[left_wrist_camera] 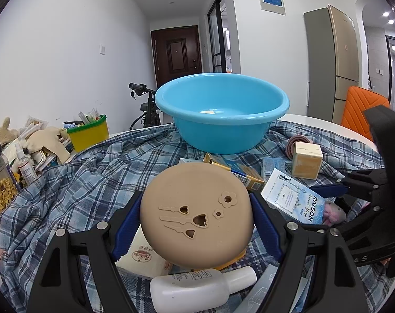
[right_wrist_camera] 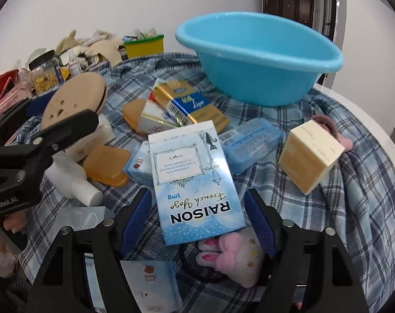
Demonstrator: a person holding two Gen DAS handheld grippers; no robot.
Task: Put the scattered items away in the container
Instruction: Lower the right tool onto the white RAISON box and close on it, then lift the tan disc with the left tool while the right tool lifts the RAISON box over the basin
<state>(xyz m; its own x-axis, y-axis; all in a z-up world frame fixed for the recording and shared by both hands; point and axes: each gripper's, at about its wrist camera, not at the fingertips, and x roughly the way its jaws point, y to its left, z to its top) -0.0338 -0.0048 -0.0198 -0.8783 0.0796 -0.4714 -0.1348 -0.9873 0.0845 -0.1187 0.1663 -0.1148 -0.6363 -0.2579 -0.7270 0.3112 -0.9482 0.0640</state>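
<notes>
The left claw pinches a round tan lid, its blue pads pressed on either side, lifted above the clutter on the plaid cloth that covers the surface. The right claw stands spread around a pale blue RAISON box, with gaps between pads and box. The blue basin sits toward the far edge of the surface, beyond the scattered boxes. A white bottle lies near the left claw.
</notes>
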